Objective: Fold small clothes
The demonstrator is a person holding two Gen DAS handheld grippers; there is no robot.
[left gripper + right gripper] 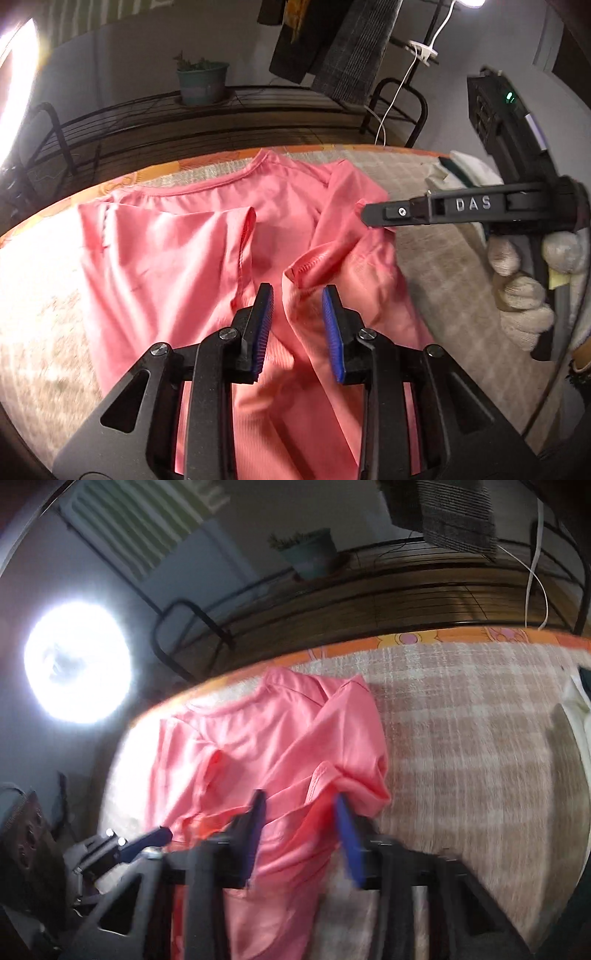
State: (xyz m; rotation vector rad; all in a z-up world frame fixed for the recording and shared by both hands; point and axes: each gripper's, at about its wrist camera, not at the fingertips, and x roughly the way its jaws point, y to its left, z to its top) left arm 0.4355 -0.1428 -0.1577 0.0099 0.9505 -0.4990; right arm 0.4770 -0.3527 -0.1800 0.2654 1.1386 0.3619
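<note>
The right wrist view is blurry, so fine folds are hard to see. One pink shirt [207,236] lies on the checked cover [436,266], collar near the far edge with its orange border [424,638]; its bottom end is cut off. To the right the cover has lots of bare room. There are two grippers. The left gripper [297,317] stands a little open above the shirt, holding nothing. The right gripper [301,823], in a gloved hand [517,280], has cloth between its blue pads [349,845]; I cannot tell if it pinches.
</note>
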